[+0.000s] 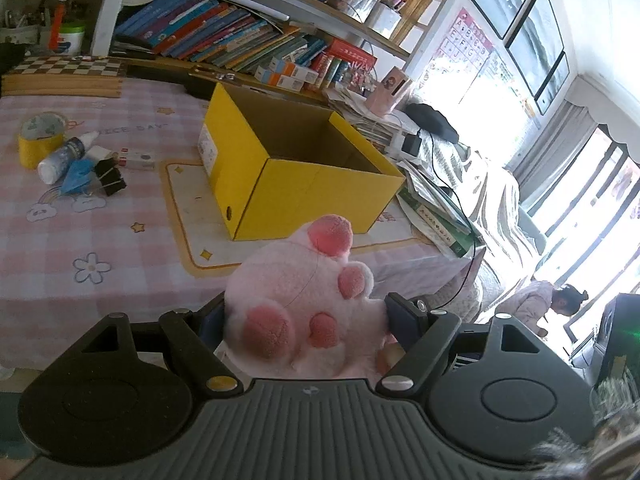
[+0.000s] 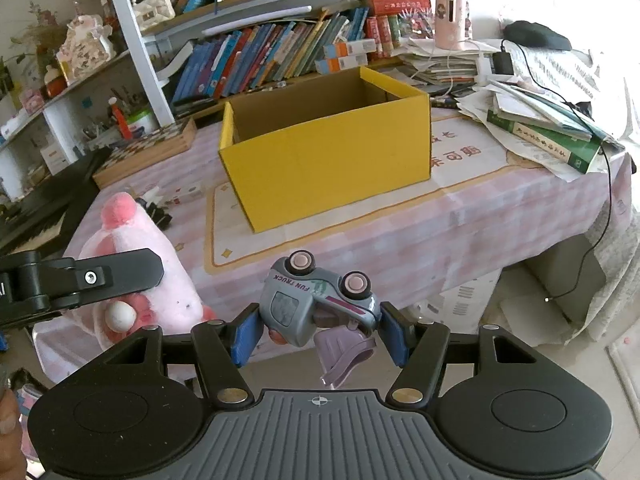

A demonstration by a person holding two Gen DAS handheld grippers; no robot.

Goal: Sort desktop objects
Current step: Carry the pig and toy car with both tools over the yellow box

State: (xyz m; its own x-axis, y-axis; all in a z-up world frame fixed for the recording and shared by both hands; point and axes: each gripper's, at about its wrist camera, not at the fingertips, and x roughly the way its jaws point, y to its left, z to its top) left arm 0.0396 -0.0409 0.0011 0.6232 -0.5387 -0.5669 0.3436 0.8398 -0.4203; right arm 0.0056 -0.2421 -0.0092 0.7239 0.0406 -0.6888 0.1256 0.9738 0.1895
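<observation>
My left gripper (image 1: 308,316) is shut on a pink plush paw toy (image 1: 304,304), held off the near edge of the table. In the right wrist view the same plush toy (image 2: 160,248) shows at the left with the left gripper's finger (image 2: 120,274) across it. My right gripper (image 2: 320,332) is shut on a grey toy truck (image 2: 316,300), turned wheels up, its purple scoop hanging below. An open yellow cardboard box (image 1: 304,176) (image 2: 328,160) stands on the pink checked tablecloth (image 1: 80,240) beyond both grippers; what shows of its inside is bare.
At the table's left lie a yellow tape roll (image 1: 38,140), a white bottle (image 1: 64,156), a blue mask (image 1: 78,176), a black binder clip (image 1: 110,178) and a small white box (image 1: 136,159). Books and papers (image 2: 540,120) pile at the right edge. A bookshelf (image 1: 224,36) stands behind. A person (image 1: 540,304) sits by the window.
</observation>
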